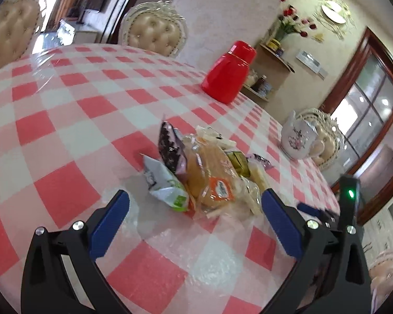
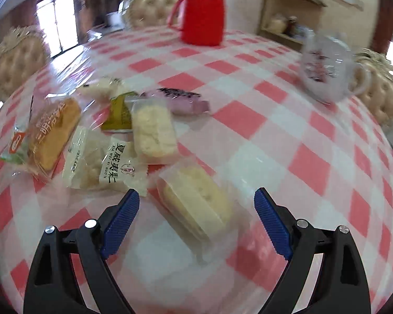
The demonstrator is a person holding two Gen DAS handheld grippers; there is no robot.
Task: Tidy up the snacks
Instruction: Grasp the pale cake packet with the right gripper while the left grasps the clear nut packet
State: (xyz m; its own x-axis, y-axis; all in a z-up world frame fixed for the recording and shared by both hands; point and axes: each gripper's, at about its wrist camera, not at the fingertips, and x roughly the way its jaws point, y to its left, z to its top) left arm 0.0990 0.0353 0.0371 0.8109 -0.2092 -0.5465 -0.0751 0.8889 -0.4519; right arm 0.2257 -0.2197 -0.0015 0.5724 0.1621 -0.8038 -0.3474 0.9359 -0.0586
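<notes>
Hovering wide open and empty over the pale cake packet (image 2: pixel 194 204) nearest it on the checked table (image 2: pixel 288 136), the right gripper (image 2: pixel 196 209) needed squaring across its short sides, while the left gripper (image 1: pixel 195 204), likewise agape, faced the snack heap (image 1: pixel 204 167).

Glossy clear film over the checked tablecloth (image 2: pixel 249 120); snack wrappers (image 2: pixel 154 128) shiny plastic — thermos (image 1: pixel 229 72) smooth, glossy.

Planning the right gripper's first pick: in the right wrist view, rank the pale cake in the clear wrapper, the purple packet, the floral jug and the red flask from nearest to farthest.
1. Pale cake, between the open right gripper fingers.
2. Purple packet, mid-table, slightly left.
3. Floral jug, far right.
4. Red flask, at the far edge, centre.
</notes>
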